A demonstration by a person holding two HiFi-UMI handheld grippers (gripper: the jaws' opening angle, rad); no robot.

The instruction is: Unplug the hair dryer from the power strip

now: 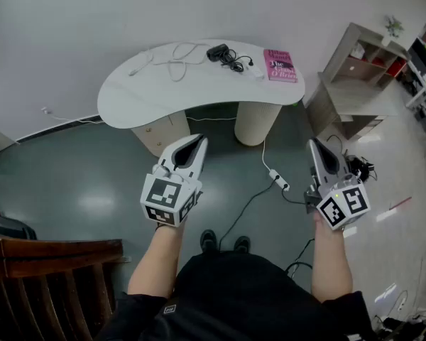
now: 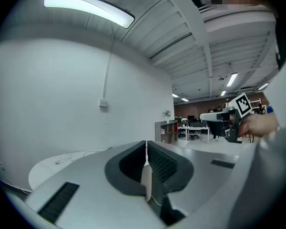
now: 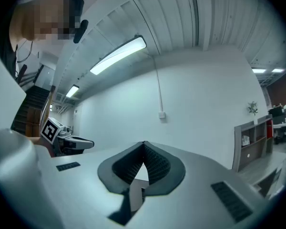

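Observation:
A black hair dryer lies on the white table at the far side, its black cord bunched beside it and running to a small white power strip. Both grippers hang in the air well short of the table, above the floor. My left gripper is shut and holds nothing. On the other side my right gripper has its jaw tips together, also with nothing in them. Each gripper view looks level over the room and shows the other gripper off to the side.
A pink book and white cables lie on the table. On the floor a second white power strip trails black and white cords. A shelf unit stands right, a wooden chair at lower left.

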